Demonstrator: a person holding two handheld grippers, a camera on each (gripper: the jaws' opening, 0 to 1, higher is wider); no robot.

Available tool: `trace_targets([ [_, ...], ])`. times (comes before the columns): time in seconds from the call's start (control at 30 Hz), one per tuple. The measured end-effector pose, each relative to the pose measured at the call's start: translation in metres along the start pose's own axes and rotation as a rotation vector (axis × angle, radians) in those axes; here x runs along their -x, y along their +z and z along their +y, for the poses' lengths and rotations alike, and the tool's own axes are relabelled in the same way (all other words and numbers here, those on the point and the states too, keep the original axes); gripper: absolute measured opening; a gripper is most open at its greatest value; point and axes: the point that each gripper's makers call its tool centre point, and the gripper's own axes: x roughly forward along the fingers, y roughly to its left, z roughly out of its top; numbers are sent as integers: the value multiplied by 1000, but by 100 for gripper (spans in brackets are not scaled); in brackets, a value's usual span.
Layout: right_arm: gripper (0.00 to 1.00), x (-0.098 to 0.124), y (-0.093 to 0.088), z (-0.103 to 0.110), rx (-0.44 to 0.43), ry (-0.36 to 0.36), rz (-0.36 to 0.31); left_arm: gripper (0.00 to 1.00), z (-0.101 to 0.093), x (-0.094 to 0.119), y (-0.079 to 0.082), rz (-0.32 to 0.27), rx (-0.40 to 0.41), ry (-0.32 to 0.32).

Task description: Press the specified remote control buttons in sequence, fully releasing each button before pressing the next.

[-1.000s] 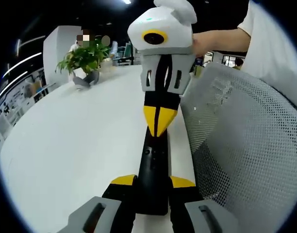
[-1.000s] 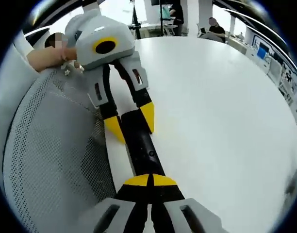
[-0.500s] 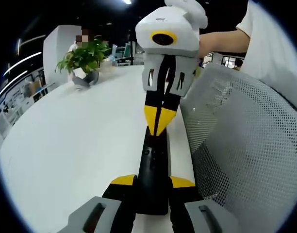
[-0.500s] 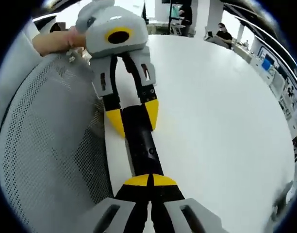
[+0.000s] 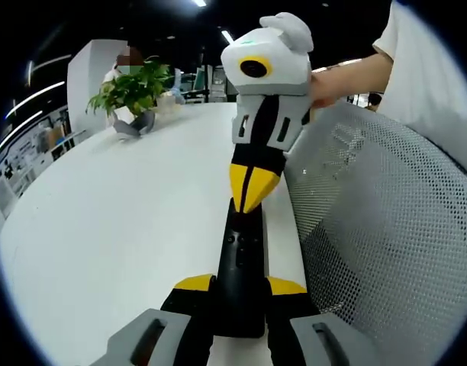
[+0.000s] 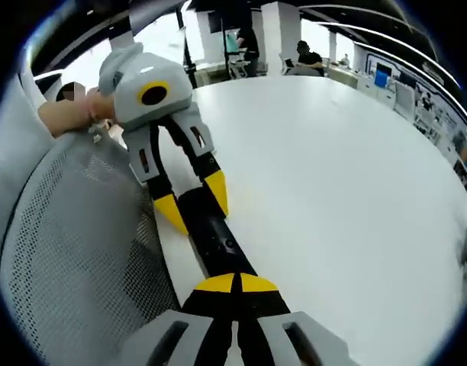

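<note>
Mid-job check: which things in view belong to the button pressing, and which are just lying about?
Job:
remote control
left gripper, shut on it
right gripper, shut, tips on the remote

Lying about:
potted plant
mesh chair back
white table

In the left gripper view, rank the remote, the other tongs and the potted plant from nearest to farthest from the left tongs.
1. The remote, held between the left tongs.
2. The right tongs, tips shut and down on the remote's far end, straight ahead.
3. The potted plant, far back on the white table, up and left.
</note>
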Motion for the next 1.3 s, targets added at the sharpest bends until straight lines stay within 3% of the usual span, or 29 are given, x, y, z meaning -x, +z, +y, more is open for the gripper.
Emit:
trace_targets([
  [0.1,0,-1,2,2,21,-1,-1,24,0,0,0,0,0,0],
  [0.2,0,-2,2,3,215,-15,67,24,0,0,0,-2,1,-1],
  [0.3,0,-4,2,5,275,-5,114,24,0,0,0,-2,0,-1],
  [0.37,0,-8,6,9,330,23,108,24,0,0,0,-1,0,0],
  [0.47,0,-8,3,9,414,18,169,24,0,0,0,-2,0,1],
  [0.6,0,-8,4,7,351,53,204,24,0,0,0,-2,0,2],
  [0.93,0,-11,2,8,400,35,297,24,0,0,0,-3,2,3],
  [1.07,0,-9,2,6,384,27,271,24,0,0,0,-1,0,5],
  [1.3,0,-9,5,5,209,50,200,24,1,0,0,-2,1,5],
])
